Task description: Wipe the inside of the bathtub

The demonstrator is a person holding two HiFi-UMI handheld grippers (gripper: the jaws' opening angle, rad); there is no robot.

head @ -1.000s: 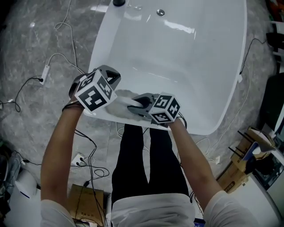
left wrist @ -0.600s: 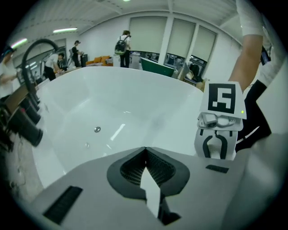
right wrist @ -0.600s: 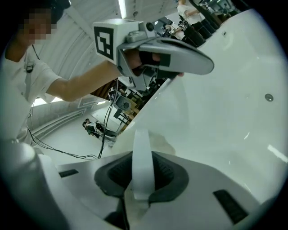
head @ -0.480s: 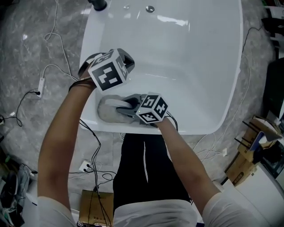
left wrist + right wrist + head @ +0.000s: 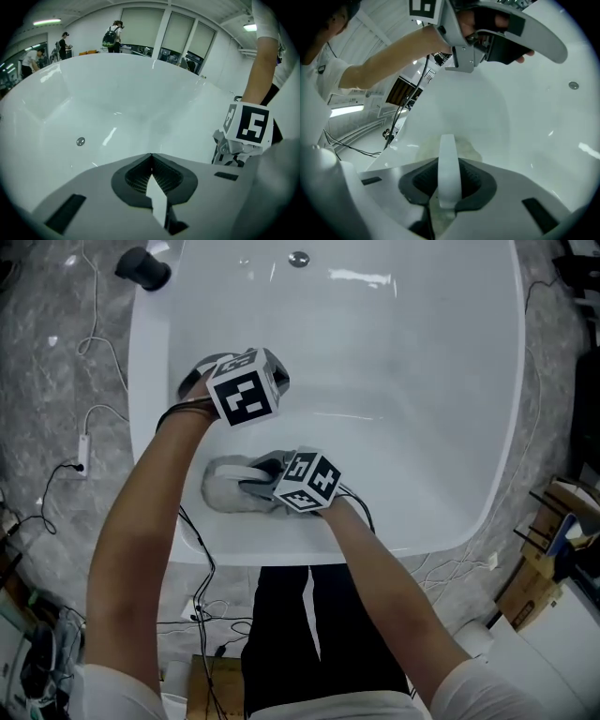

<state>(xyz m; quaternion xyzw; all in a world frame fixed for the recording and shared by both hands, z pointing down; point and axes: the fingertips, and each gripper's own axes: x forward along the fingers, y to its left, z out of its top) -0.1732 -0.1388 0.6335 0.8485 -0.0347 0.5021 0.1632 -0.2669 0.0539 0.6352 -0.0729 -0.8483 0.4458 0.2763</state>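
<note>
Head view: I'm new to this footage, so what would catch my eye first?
The big white bathtub fills the view. Against its near-left inner wall, the right tool is shut on a grey cloth. The left tool, shut and empty, hovers just beyond it, farther into the tub.

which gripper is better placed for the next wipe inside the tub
Right. The right gripper is shut on the cloth, which lies against the near inner wall of the bathtub. The left gripper is shut on nothing and held apart from the cloth.
</note>
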